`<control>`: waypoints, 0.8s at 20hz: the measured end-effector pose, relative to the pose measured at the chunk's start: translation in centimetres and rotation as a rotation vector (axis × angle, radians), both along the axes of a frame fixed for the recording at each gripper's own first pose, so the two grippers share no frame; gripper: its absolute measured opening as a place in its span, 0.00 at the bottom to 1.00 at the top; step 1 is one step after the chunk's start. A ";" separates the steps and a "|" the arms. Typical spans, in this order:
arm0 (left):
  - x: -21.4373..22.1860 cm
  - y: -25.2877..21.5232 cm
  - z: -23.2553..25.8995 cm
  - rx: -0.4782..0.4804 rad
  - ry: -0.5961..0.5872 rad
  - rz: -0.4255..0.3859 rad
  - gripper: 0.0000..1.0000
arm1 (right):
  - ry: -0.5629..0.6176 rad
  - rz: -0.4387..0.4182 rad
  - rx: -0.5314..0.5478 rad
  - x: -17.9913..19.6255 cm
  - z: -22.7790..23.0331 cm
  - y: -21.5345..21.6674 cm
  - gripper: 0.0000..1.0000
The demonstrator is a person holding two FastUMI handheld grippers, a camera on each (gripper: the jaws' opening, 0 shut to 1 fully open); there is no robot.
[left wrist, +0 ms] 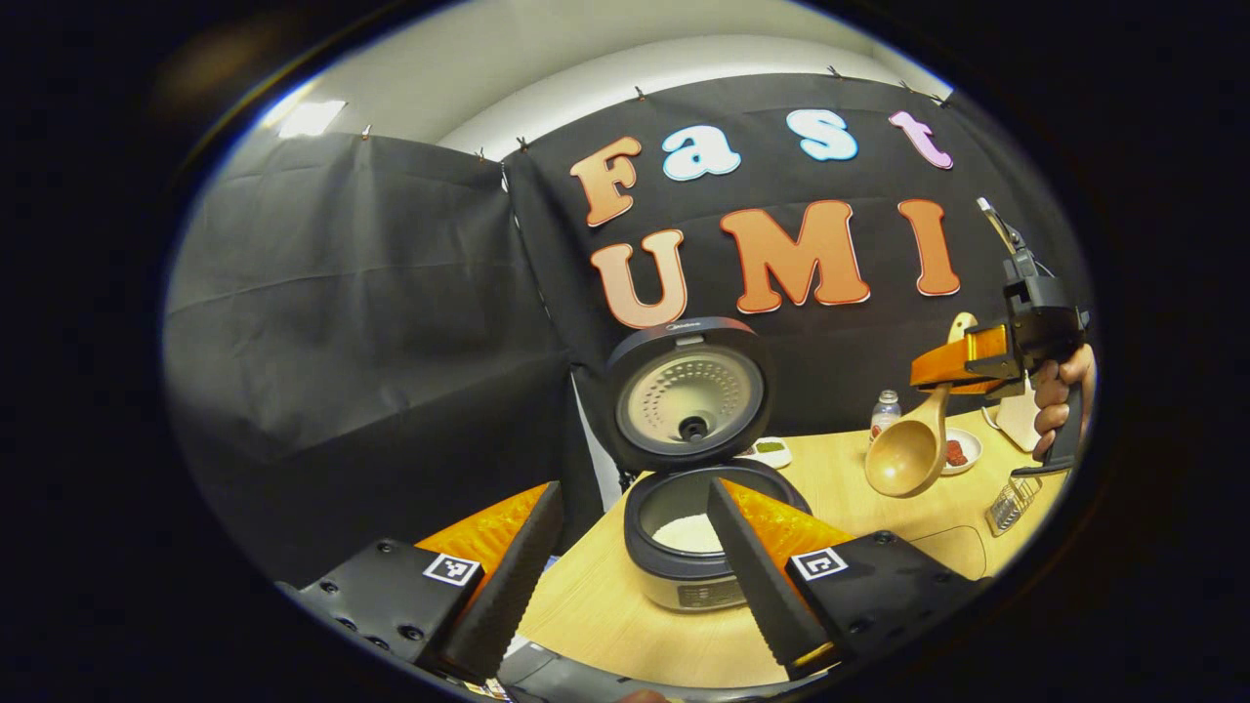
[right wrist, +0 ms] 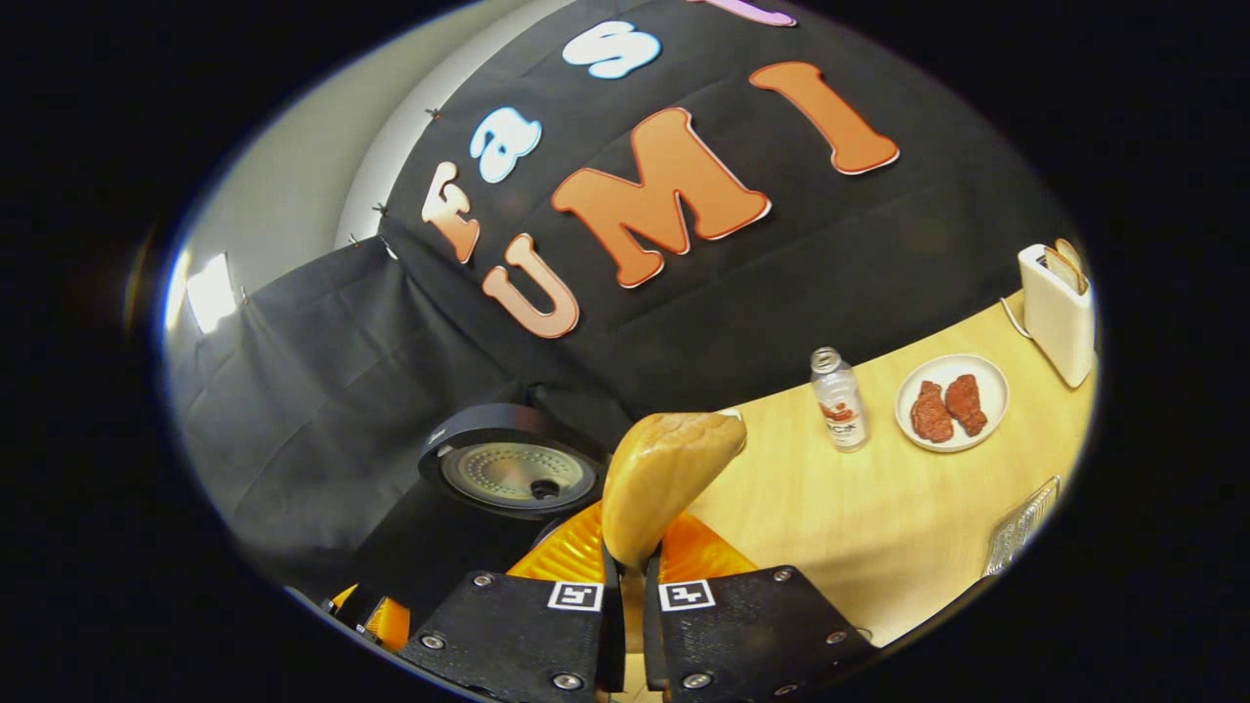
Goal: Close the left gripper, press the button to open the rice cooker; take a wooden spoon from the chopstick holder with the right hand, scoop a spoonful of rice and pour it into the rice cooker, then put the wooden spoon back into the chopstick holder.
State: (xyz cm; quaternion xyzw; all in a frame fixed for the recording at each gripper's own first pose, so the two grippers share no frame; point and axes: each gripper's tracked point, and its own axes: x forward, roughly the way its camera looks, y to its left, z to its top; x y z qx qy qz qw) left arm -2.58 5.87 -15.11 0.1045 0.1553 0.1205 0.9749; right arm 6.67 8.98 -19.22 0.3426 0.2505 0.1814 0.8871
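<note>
Wooden spoon pinched in right gripper, handle upright, bowl hanging down, right of open rice cooker and above table. Left gripper spread, nearer cooker. Chopstick holder further right.

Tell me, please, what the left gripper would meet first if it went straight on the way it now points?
Probably the open rice cooker: the left gripper points at its pot, which sits between the open fingers, with the raised lid just above. Depth is hard to judge.

bottle, plate of meat, toaster
</note>
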 end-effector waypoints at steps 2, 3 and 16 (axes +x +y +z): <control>0.0 -0.9 0.1 -0.002 0.001 -0.005 0.92 | 0.019 -0.031 -0.005 -0.7 -1.1 -2.7 0.07; 0.0 -1.4 0.2 -0.001 0.001 -0.008 0.92 | 0.026 -0.046 -0.007 -1.0 -1.5 -3.9 0.07; -0.4 -7.9 0.4 0.014 0.024 -0.047 0.92 | 0.089 -0.244 -0.155 -3.4 -8.0 -21.2 0.07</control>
